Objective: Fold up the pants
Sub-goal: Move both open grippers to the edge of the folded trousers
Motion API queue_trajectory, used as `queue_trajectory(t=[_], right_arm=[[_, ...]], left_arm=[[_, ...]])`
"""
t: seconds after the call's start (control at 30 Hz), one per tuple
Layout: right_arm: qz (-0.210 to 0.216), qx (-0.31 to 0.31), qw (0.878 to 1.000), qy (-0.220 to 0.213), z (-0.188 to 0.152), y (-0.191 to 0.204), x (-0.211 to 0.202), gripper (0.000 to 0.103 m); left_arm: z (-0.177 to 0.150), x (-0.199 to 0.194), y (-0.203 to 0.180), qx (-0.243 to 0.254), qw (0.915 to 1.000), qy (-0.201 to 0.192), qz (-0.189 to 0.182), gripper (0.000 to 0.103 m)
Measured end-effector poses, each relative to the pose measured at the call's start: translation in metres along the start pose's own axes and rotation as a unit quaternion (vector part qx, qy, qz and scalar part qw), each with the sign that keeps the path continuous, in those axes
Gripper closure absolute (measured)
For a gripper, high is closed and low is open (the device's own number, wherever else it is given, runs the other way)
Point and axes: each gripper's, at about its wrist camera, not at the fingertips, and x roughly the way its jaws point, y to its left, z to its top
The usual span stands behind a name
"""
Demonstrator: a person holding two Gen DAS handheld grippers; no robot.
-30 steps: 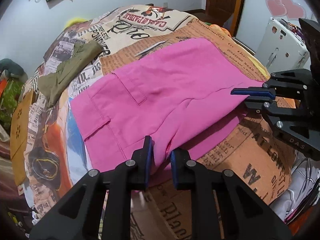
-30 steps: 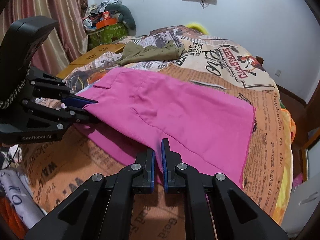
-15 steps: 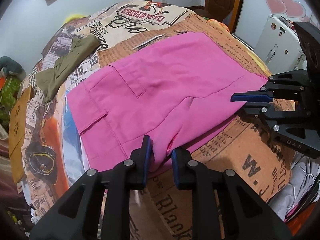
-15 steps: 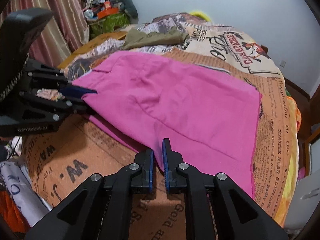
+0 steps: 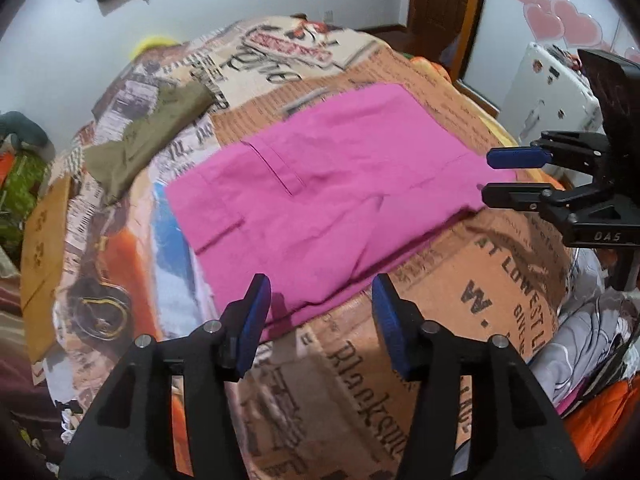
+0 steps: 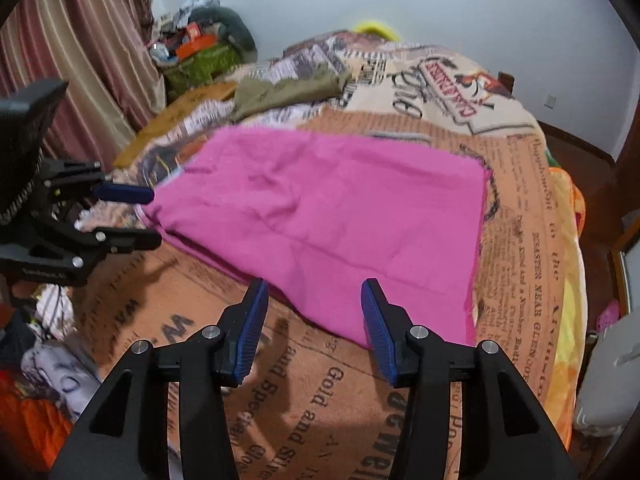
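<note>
Folded pink pants (image 5: 320, 184) lie flat on the newspaper-print bedspread (image 5: 440, 300), a back pocket facing up. My left gripper (image 5: 320, 284) hovers just over their near edge, jaws opening, blue pads apart and off the cloth. In the right wrist view the pants (image 6: 328, 208) spread across the bed's middle. My right gripper (image 6: 315, 286) is likewise opening above the near hem, gripping nothing. Each gripper shows in the other's view, the right gripper (image 5: 488, 176) at the pants' right corner and the left gripper (image 6: 148, 216) at their left corner, both with a gap between the fingers.
An olive garment (image 5: 148, 140) lies folded at the far left of the bed. White and orange laundry (image 5: 592, 344) is heaped off the bed's near right side. A white cabinet (image 5: 548, 92) stands right; striped curtain (image 6: 80, 60) and clutter (image 6: 200, 48) stand beyond.
Both grippers held the pants' near edge earlier; now both have let go, spread their jaws and lifted back a little. The pink cloth has settled flat on the bed.
</note>
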Motion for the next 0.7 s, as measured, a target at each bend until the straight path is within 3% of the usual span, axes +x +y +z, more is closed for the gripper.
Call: queue_trajectory(t=[0.1, 0.27, 0.43, 0.57, 0.7], right_arm=[[0.017, 0.024, 0.999, -0.021, 0.009, -0.001, -0.005, 0.058], [0.037, 0.044, 0.998, -0.019, 0.017, 0.005, 0.013, 0.058], [0.04, 0.055, 0.997, 0.021, 0.011, 0.006, 0.046, 0.058], [0.034, 0.066, 0.997, 0.037, -0.005, -0.006, 0.054, 0.059], [0.01, 0.081, 0.996, 0.036, -0.014, -0.027, 0.045, 0.059]], left_arm=[[0.009, -0.004, 0.012, -0.039, 0.999, -0.014, -0.016, 0.05], [0.019, 0.015, 0.024, -0.097, 0.9947, 0.001, -0.034, 0.05], [0.009, 0.05, 0.022, -0.104, 0.9935, 0.038, -0.028, 0.05], [-0.003, 0.048, 0.02, -0.086, 0.996, 0.022, -0.003, 0.047], [-0.011, 0.043, 0.032, -0.092, 0.9956, 0.019, -0.004, 0.045]])
